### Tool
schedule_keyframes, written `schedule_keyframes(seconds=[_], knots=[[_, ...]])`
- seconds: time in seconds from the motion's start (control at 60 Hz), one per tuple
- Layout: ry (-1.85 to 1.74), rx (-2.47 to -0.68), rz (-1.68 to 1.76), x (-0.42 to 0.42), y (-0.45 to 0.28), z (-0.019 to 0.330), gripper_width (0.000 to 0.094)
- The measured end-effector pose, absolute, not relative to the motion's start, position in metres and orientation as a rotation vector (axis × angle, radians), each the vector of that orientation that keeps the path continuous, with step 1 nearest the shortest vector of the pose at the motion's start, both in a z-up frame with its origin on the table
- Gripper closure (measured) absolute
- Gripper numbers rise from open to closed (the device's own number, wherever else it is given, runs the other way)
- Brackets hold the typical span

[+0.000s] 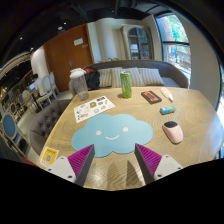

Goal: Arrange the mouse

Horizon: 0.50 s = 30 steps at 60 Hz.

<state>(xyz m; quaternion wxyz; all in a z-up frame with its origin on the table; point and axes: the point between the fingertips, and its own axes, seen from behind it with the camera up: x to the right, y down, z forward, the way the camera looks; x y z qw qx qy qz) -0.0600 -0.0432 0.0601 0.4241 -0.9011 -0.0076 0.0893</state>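
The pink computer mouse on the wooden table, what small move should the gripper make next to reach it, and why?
Probably swing toward the pink computer mouse and move forward. The gripper is open and holds nothing, its fingers over the near edge of the blue cloud-shaped mouse mat, while the mouse sits off the mat, beyond the fingers.
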Motion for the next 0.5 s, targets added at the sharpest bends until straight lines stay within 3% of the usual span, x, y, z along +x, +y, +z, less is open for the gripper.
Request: schedule_keyframes(seconds=[0.3, 0.5], knots=[[0.061, -2.237, 0.162, -0.031, -0.042, 0.049, 0.0106], [0.136, -2.238, 0.05, 0.057, -0.032, 0.027, 0.0115]])
